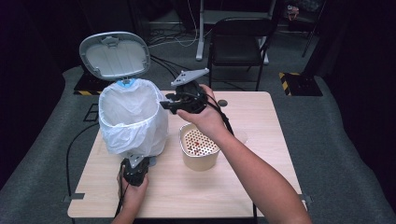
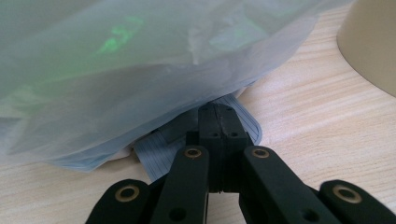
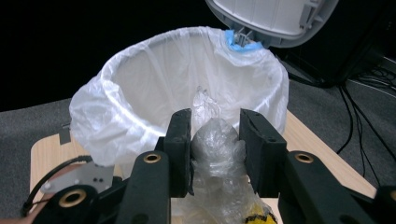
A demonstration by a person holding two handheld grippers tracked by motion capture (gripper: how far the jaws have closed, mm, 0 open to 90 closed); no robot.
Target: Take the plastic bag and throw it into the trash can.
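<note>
Right gripper (image 3: 215, 140) fingers clench a crumpled plastic wrapper (image 3: 215, 154) beside the lined bin (image 1: 133, 116) near the counter's left edge; left gripper (image 2: 218, 135), clenched, presses its pedal (image 2: 243, 116); carry fully over the rim before releasing

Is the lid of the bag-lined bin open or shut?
Open. The grey oval plastic lid stands upright behind the rim of the white bag-lined bin, whose mouth is uncovered.

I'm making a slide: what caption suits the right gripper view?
Right gripper shut on a crumpled plastic bag, held before the lined bin with its lid up.
</note>
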